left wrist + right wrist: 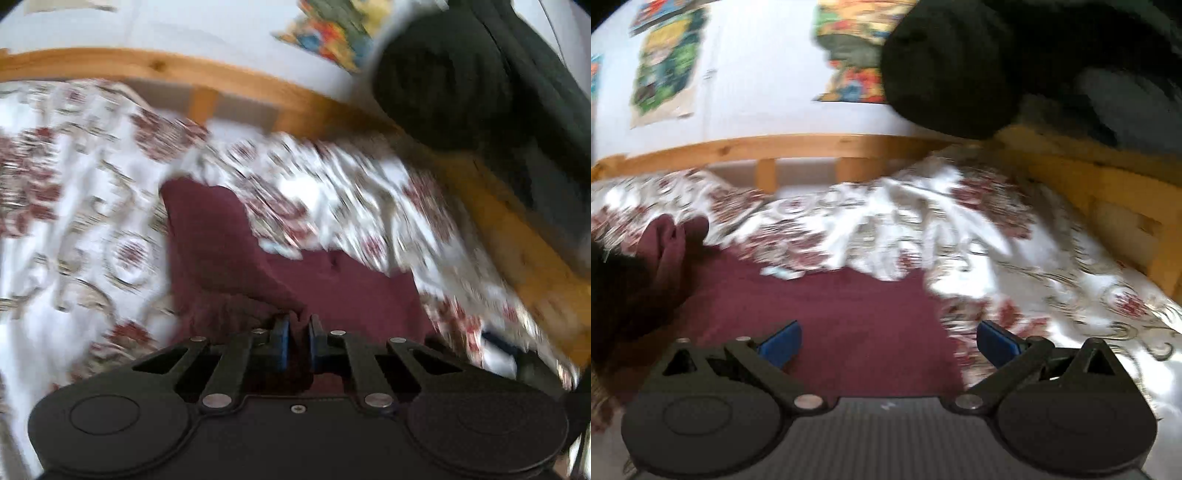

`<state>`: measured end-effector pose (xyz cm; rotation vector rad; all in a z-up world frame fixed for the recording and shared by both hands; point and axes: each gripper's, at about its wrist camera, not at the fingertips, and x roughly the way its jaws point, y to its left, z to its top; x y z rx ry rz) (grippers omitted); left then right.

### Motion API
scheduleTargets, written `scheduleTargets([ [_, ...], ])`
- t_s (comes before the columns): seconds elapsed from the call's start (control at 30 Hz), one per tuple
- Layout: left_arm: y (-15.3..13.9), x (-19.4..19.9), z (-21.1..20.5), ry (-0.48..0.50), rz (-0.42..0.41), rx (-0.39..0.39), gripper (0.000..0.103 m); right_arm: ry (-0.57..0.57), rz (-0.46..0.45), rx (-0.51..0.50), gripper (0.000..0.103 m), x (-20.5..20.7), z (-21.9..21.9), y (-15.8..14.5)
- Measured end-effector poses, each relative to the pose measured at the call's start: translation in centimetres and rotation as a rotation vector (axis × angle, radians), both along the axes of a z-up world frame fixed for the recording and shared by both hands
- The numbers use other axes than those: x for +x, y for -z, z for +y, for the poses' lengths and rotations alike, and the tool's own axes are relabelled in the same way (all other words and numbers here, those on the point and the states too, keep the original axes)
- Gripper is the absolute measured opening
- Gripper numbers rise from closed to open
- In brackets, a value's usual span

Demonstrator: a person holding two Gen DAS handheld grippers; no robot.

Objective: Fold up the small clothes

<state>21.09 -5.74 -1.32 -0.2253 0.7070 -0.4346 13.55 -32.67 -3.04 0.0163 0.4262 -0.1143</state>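
Left claw: my black two-finger left gripper [298,341] sits nearest the lens, blue pads almost together, pinching a raised fold of the maroon soft-knit garment [229,243].
Right claw: my black right gripper [888,345] hangs spread wide, two blue pads [781,345] well apart, gripping nothing, right above the maroon cloth [831,317].
Garment: one piece, matte and limp, lying on the white quilt with dark red floral print [74,206]; in the right view a bunched end [670,240] rises at far left.
Axis: blur is heavy; in the left view the cloth seems to run from upper left toward lower right.
Bed frame: one glossy pine rail with short slats [768,149] beyond the quilt.
Wall: several colourful paper posters [666,62].
Dark shape: one rounded black fabric mass [945,70], upper right.
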Motion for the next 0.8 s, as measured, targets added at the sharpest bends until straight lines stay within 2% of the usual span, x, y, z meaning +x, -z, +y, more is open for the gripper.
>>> scheduleTargets([
  [0.17, 2.2, -0.6, -3.1, 0.124, 0.058, 0.026, 0.006, 0.110, 0.016, 0.073, 0.103, 0.6, -3.8, 0.5],
  [0.3, 2.9, -1.7, -4.9, 0.219, 0.076, 0.060, 0.007, 0.111, 0.036, 0.092, 0.103, 0.9, -4.3, 1.2],
  [0.37, 3.0, -2.3, -5.4, 0.256, 0.067, 0.078, 0.011, 0.097, 0.049, 0.090, 0.103, 1.2, -4.3, 1.4],
  [0.47, 2.1, -3.3, -5.3, 0.271, 0.020, 0.067, 0.028, 0.078, 0.059, 0.080, 0.103, 1.2, -3.9, 1.5],
  [0.53, 1.1, -4.1, -4.7, 0.256, -0.030, 0.049, 0.049, 0.077, 0.061, 0.080, 0.103, 1.2, -3.9, 1.5],
  [0.57, 0.6, -4.6, -4.3, 0.243, -0.065, 0.041, 0.054, 0.077, 0.060, 0.082, 0.103, 1.2, -3.9, 1.5],
  [0.63, -0.5, -5.4, -3.5, 0.190, -0.138, 0.054, 0.082, 0.077, 0.060, 0.083, 0.103, 1.2, -3.9, 1.5],
  [0.7, -1.2, -6.4, -2.3, 0.090, -0.225, 0.082, 0.095, 0.074, 0.060, 0.080, 0.103, 1.2, -3.8, 1.5],
  [0.8, -1.3, -7.6, -0.1, -0.058, -0.305, 0.119, 0.102, 0.066, 0.064, 0.072, 0.103, 1.3, -3.4, 1.7],
])
